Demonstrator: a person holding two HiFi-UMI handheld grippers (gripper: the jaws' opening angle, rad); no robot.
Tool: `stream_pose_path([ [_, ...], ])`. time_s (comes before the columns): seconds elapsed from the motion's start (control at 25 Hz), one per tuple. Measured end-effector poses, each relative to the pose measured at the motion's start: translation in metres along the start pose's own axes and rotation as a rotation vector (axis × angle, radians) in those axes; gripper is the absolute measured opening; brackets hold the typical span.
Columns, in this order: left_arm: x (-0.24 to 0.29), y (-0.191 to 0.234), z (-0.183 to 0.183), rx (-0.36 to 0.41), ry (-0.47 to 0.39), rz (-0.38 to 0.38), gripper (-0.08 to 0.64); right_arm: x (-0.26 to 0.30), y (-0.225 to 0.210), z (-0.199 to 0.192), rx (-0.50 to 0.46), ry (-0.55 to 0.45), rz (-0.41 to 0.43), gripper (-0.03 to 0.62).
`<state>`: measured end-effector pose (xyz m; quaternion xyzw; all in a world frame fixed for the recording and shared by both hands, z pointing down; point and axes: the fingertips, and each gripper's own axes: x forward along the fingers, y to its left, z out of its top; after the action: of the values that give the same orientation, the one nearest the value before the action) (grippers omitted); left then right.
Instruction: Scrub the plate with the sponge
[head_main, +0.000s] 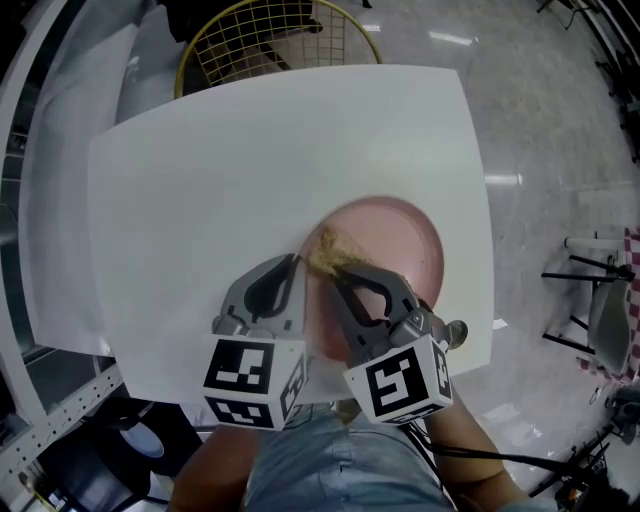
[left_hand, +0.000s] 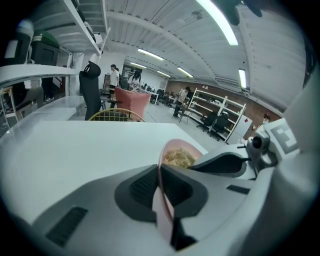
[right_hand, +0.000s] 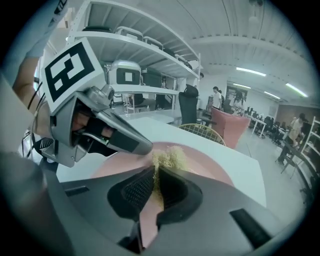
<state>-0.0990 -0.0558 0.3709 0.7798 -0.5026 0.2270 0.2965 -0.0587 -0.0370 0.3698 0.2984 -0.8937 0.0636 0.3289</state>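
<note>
The left gripper is clamped shut on the near rim of a pink plate lying on a white table. Just beside it, the right gripper pinches a yellowish fibrous sponge, which touches the plate just ahead of its jaws. The plate looks stiff and probably slippery (best held by the rim). The sponge looks light and soft.

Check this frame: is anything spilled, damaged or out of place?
Nothing stands out. The left gripper grips the pink plate by its rim, the right gripper holds the frayed tan sponge against it; no spill on the table.
</note>
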Motion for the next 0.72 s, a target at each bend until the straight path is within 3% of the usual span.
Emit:
stream_pose_path([
  [0.72,0.0,0.005,-0.003,0.013,0.01,0.028,0.023,-0.029,0.046,-0.039,0.031,0.049,0.133,0.034],
])
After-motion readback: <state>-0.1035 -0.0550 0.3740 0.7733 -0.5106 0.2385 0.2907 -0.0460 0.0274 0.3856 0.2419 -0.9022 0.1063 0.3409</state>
